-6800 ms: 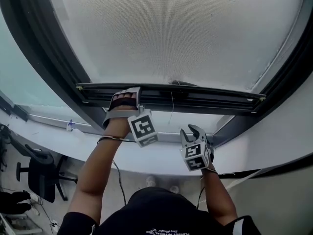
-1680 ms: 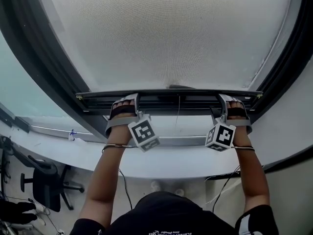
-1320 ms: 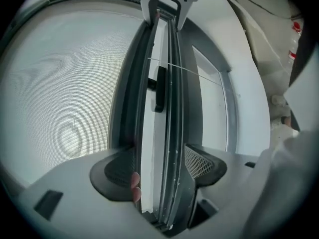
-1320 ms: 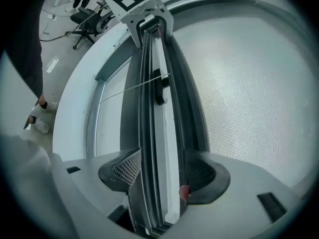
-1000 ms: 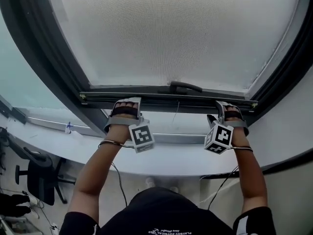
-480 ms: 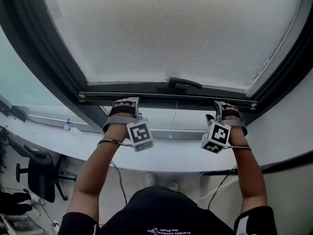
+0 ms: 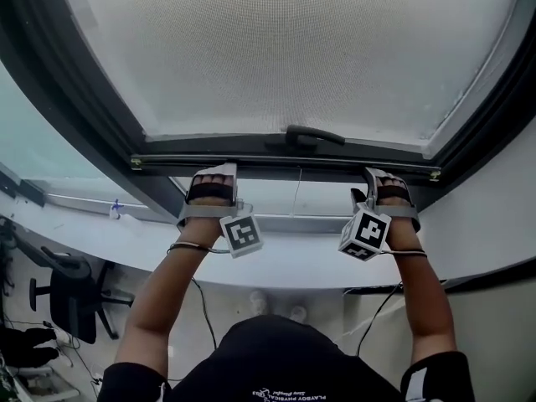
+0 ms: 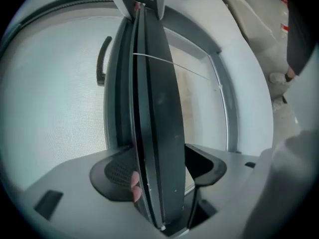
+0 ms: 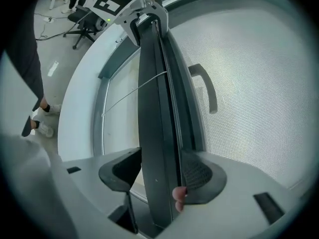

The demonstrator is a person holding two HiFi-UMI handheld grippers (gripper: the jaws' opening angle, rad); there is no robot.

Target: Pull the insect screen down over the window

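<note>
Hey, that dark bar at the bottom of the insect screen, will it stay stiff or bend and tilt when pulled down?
The bar probably stays stiff: it looks straight end to end. It could tilt if pulled unevenly, though the left gripper and right gripper clamp it near opposite ends. The mesh looks thin, likely floppy and light.
</note>
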